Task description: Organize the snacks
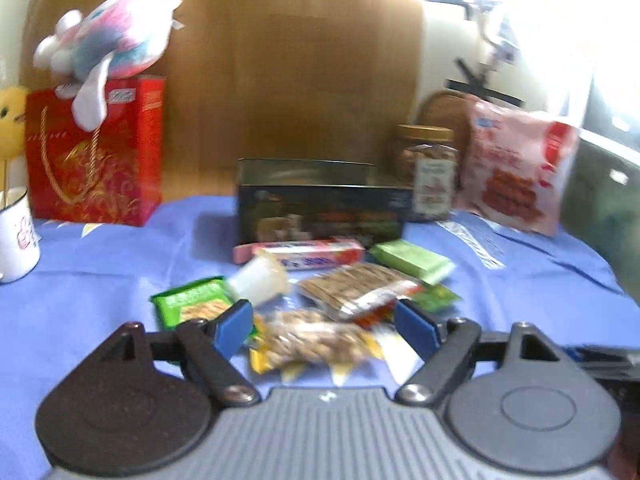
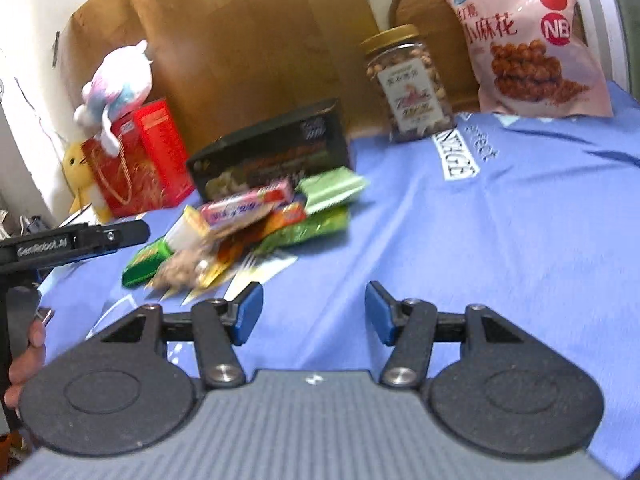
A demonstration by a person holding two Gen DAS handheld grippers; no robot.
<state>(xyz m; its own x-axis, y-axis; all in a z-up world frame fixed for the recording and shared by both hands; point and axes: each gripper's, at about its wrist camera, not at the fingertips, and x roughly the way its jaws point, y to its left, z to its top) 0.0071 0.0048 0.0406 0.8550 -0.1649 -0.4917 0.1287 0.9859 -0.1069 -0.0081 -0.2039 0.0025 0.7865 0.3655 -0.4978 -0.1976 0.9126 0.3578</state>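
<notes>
The snacks lie in a loose heap on the blue cloth [image 2: 500,220] just in front of a dark tin box [image 1: 320,204] — a pink box [image 1: 304,252], a pale green packet [image 1: 412,260], a pack of crackers [image 1: 356,286], a green packet [image 1: 192,300] and a clear bag of nuts [image 1: 316,338] among them. The left gripper [image 1: 324,326] hangs over the near edge of the heap with its jaws spread either side of the bag of nuts, not pressing it. The right gripper [image 2: 314,312] is off to the heap's right over bare cloth, jaws apart and empty — a jar [image 2: 408,84] and a pink bag [image 2: 532,40] stand at the back.

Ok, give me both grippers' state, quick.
Left gripper: open, holding nothing, the peanut packet seen between its jaws.
Right gripper: open, empty, over bare blue cloth.
</notes>
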